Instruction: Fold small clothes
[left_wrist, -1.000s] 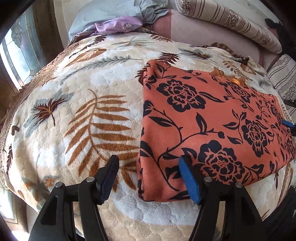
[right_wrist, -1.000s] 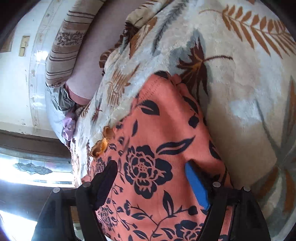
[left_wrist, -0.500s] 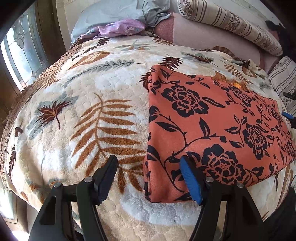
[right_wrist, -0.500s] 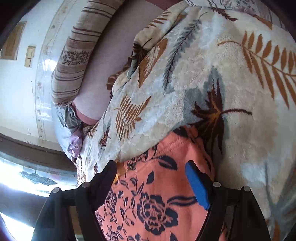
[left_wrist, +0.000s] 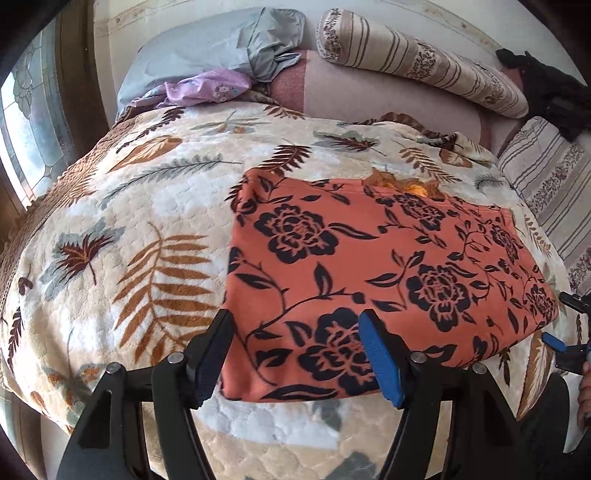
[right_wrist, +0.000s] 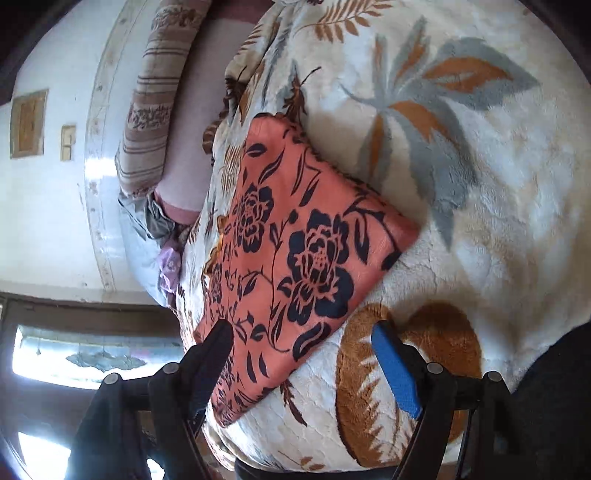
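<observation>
An orange garment with dark flower print (left_wrist: 376, 266) lies folded flat in a rectangle on the leaf-patterned blanket (left_wrist: 129, 236). My left gripper (left_wrist: 299, 350) hovers open over the garment's near left corner, nothing between its fingers. In the right wrist view the same garment (right_wrist: 295, 258) lies slanted, and my right gripper (right_wrist: 303, 354) stands open above its near edge without touching it. The right gripper's tips (left_wrist: 565, 325) also show at the right border of the left wrist view, just off the garment's right corner.
A grey pillow (left_wrist: 207, 55) and a purple cloth (left_wrist: 207, 88) lie at the head of the bed. Striped bolsters (left_wrist: 424, 70) line the back and right side (left_wrist: 554, 184). A window (left_wrist: 33, 122) is at the left. The blanket falls away at the bed's near edge.
My left gripper pulled back and rose a little, so more of the bed shows. My right gripper swung off the garment toward its near right corner and rolled; the garment lies still.
</observation>
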